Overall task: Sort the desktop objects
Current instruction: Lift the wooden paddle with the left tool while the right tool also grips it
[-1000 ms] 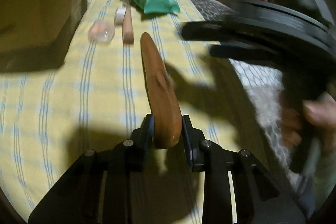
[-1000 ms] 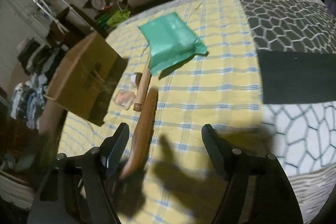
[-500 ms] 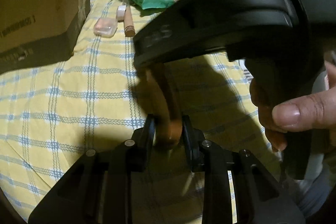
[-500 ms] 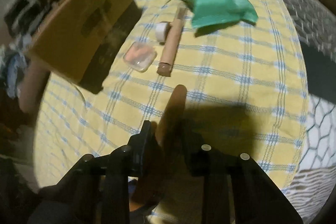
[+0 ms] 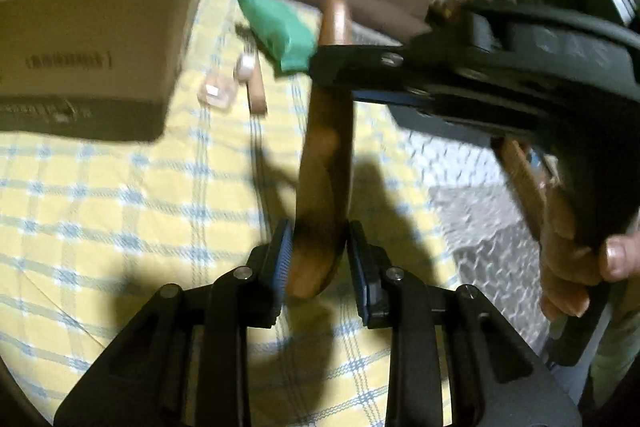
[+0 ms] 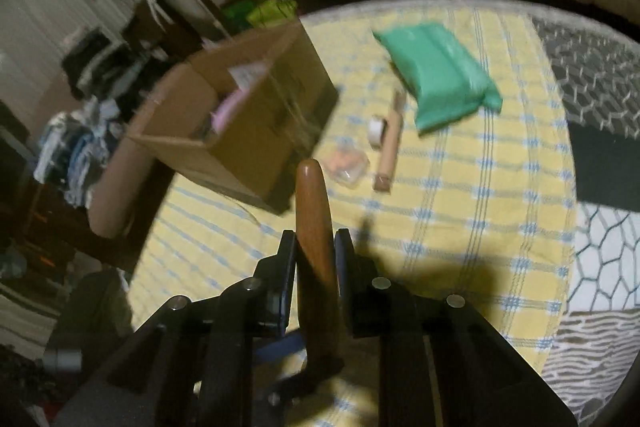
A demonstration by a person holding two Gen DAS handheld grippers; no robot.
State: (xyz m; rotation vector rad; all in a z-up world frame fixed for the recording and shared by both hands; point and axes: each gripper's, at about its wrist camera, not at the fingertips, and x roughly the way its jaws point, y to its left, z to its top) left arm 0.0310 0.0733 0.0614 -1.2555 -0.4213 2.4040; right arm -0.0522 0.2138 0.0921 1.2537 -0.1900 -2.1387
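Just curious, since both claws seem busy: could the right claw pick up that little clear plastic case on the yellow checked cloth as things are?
Probably not yet. The right claw is shut on the long brown wooden piece, so nothing else fits, though the small clear plastic case lies unobstructed ahead.

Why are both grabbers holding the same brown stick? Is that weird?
A bit odd, yes. The left gripper is shut on one end of the wooden stick, and the right gripper is shut on it further up. It hangs above the yellow cloth, probably a handover.
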